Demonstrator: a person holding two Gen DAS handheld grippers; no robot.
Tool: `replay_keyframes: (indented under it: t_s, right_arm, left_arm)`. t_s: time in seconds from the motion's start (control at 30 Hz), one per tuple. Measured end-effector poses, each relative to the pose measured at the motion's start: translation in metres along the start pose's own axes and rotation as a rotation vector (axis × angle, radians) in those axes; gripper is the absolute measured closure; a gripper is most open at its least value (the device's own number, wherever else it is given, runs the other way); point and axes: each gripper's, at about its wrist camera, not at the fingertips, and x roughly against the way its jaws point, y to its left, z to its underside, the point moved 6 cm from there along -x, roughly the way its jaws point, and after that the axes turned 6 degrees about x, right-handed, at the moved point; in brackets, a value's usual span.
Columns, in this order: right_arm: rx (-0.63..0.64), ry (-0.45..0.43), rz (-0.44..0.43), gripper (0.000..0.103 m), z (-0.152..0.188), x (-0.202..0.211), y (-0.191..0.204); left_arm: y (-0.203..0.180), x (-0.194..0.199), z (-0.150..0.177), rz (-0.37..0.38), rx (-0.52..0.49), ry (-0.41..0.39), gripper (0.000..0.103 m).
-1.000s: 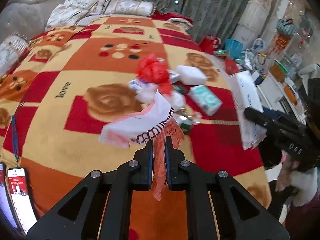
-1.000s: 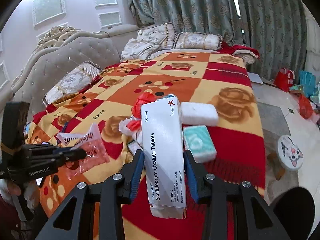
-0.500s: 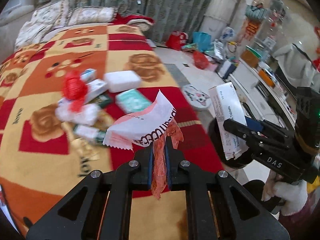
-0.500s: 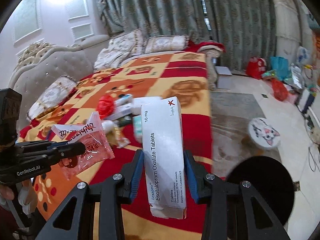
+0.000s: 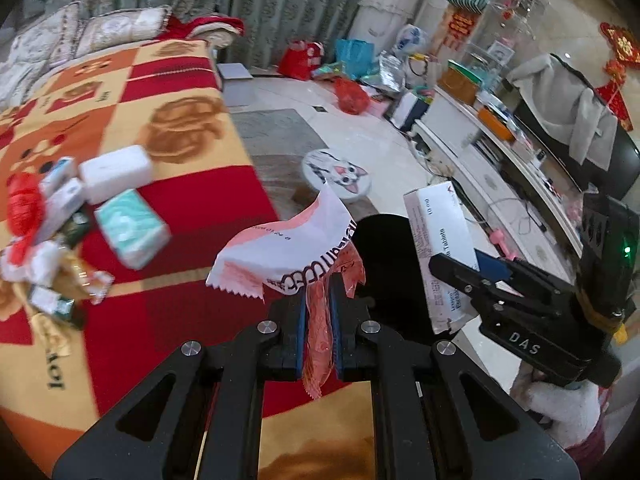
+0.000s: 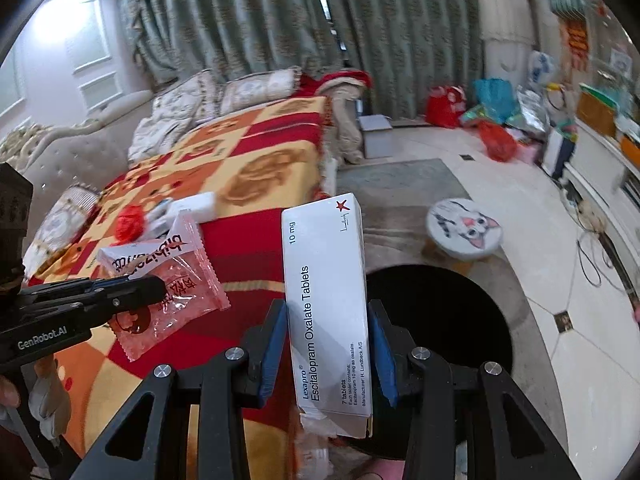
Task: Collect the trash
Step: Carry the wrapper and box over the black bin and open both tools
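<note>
My left gripper [image 5: 318, 300] is shut on a pink and white snack wrapper [image 5: 288, 252], held above the bed's edge; the wrapper [image 6: 168, 280] also shows in the right wrist view. My right gripper [image 6: 328, 320] is shut on a white tablet box [image 6: 326, 304], seen also in the left wrist view [image 5: 436, 248]. A black round bin [image 6: 440, 312] stands on the floor just beyond both grippers, beside the bed. More trash lies on the blanket: a red bag [image 5: 24, 204], a white pack [image 5: 116, 172], a teal tissue pack [image 5: 132, 232] and small wrappers [image 5: 52, 280].
The bed with the red and orange blanket [image 5: 176, 120] fills the left. A cat-face stool [image 6: 464, 228] stands on the floor past the bin. Bags [image 6: 496, 140] are heaped by the curtains. A low white cabinet [image 5: 500, 160] runs along the right wall.
Both grippers have swung right, away from the bed's middle toward the floor. The black bin has come into full view below the box and wrapper. Both grips are unchanged.
</note>
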Motion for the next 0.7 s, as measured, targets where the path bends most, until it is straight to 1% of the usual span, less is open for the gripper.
replay_keyframes:
  t_s: [0.1, 0.23, 0.3, 0.33, 0.4, 0.43, 0.47, 0.53, 0.7]
  right_arm:
    - [-0.040, 0.020, 0.018, 0.064, 0.008, -0.004, -0.021]
    - [-0.077, 0.038, 0.032, 0.064, 0.015, -0.011, -0.036]
    - [-0.096, 0.038, 0.041, 0.064, 0.016, -0.014, -0.043]
    - [-0.108, 0.037, 0.043, 0.061, 0.016, -0.015, -0.046]
    - [-0.128, 0.039, 0.039, 0.059, 0.016, -0.016, -0.049]
    - [-0.142, 0.039, 0.038, 0.058, 0.016, -0.016, -0.052]
    - [-0.148, 0.039, 0.040, 0.057, 0.017, -0.016, -0.053]
    - [-0.149, 0.043, 0.049, 0.057, 0.018, -0.015, -0.054]
    - [-0.121, 0.045, 0.044, 0.057, 0.017, -0.014, -0.044]
  left_arm:
    - [-0.016, -0.016, -0.002, 0.030, 0.001, 0.021, 0.095]
    - [-0.031, -0.031, -0.001, 0.059, 0.006, 0.041, 0.095]
    - [-0.038, -0.039, -0.001, 0.090, 0.018, 0.050, 0.095]
    - [-0.042, -0.041, -0.001, 0.107, 0.021, 0.052, 0.094]
    - [-0.048, -0.045, -0.002, 0.127, 0.017, 0.054, 0.091]
    - [-0.050, -0.046, -0.002, 0.131, 0.015, 0.057, 0.083]
    - [-0.051, -0.047, -0.002, 0.132, 0.015, 0.060, 0.068]
    - [-0.050, -0.045, -0.001, 0.133, 0.022, 0.060, 0.057]
    - [-0.037, -0.036, -0.001, 0.110, 0.025, 0.047, 0.057]
